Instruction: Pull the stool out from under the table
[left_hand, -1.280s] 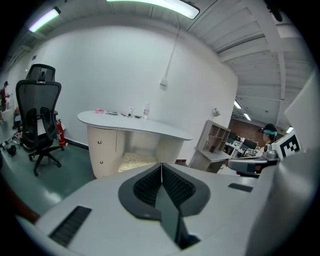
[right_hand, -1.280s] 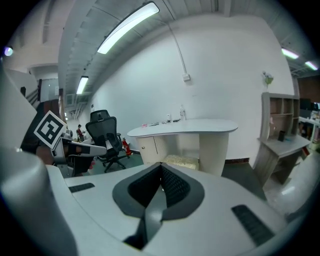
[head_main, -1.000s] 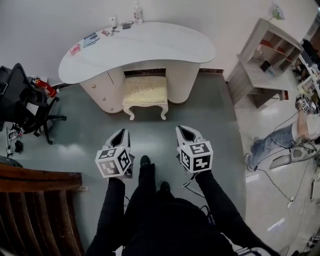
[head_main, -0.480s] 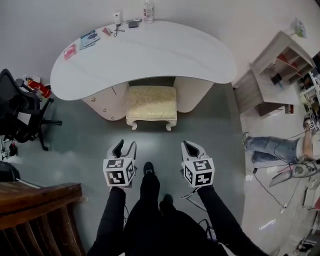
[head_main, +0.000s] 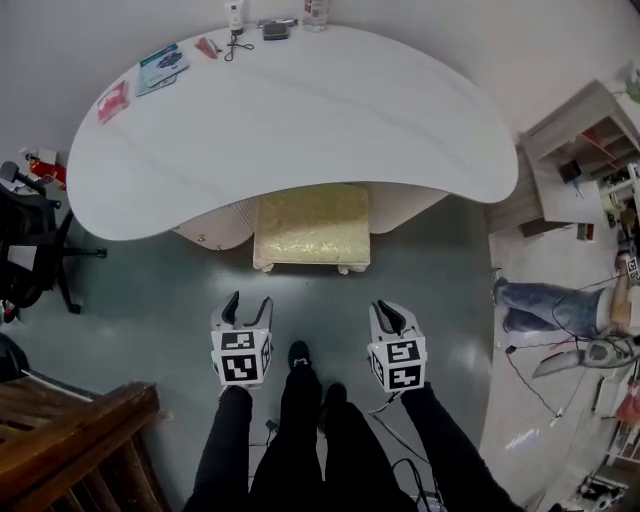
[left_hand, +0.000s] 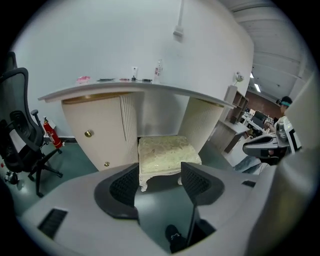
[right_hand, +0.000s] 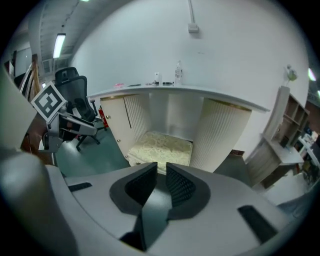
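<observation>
A cream cushioned stool (head_main: 312, 228) with white curved legs stands half under the white kidney-shaped table (head_main: 300, 110), between its two pedestals. Both grippers hover over the green floor, a short way in front of the stool and touching nothing. My left gripper (head_main: 246, 303) is opening, its jaws wide apart with only floor between them. The left gripper view looks past its pads (left_hand: 161, 180) at the stool (left_hand: 167, 152). My right gripper (head_main: 389, 314) is also opening, with a narrow gap and nothing in it. The stool (right_hand: 160, 145) lies beyond its jaws (right_hand: 161, 182).
A black office chair (head_main: 30, 250) and a red extinguisher (head_main: 40, 168) stand at the left. A dark wooden railing (head_main: 70, 440) fills the bottom left. A shelf unit (head_main: 590, 150) and a person (head_main: 560, 305) lying among cables are at the right. Small items (head_main: 165, 68) lie on the table's far edge.
The head view has moved closer to the table, and both grippers are nearer the stool. The left jaws have gone from shut to wide apart; the right jaws have parted slightly.
</observation>
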